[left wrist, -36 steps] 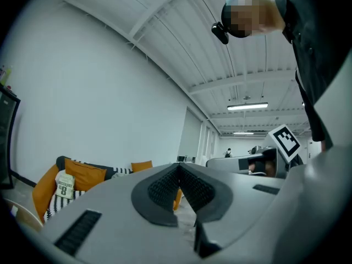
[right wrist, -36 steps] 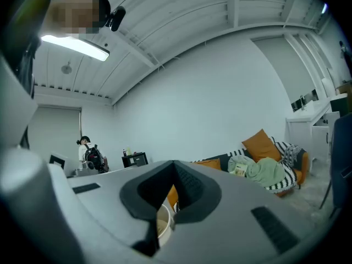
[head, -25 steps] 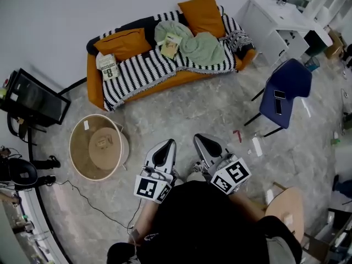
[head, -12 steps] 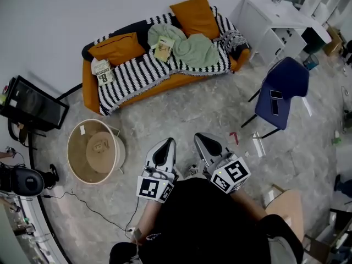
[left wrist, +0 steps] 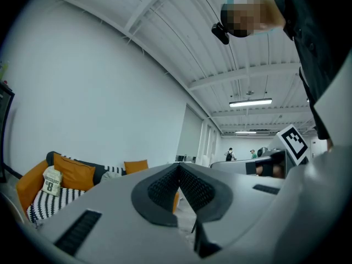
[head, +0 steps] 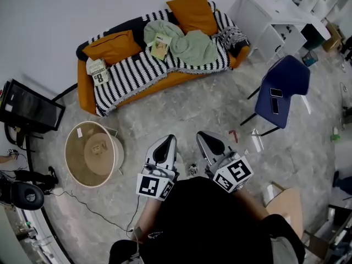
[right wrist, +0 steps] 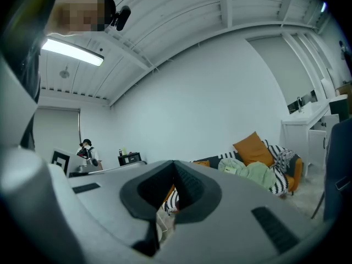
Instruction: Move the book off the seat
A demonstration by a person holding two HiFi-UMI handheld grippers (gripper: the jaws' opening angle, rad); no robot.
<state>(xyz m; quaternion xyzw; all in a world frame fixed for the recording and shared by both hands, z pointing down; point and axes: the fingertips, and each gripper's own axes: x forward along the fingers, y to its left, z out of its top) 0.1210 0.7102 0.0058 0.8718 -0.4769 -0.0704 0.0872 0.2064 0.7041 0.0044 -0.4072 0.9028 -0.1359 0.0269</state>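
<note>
A small pale green book (head: pixel 160 45) lies on a green blanket (head: pixel 190 44) on the seat of the orange sofa (head: pixel 144 87), which is draped with a striped throw. It also shows far off in the right gripper view as the book (right wrist: pixel 229 169). Both grippers are held close to the person's body, far from the sofa. My left gripper (head: pixel 164 146) is shut with nothing between its jaws, as the left gripper (left wrist: pixel 179 166) shows in its own view. My right gripper (head: pixel 208 142) is likewise shut and empty, with the right gripper (right wrist: pixel 174 163) pointing towards the sofa.
A round wicker basket (head: pixel 92 154) stands on the floor to the left. A blue chair (head: pixel 283 89) with a phone (head: pixel 274 92) on it is at the right, a white desk (head: pixel 269 15) behind it. A dark screen (head: pixel 27 108) and a floor cable (head: pixel 93 202) lie left.
The sofa and basket have slid slightly up and left in the head view as the person shifts. Both grippers stay shut and close to the body.
</note>
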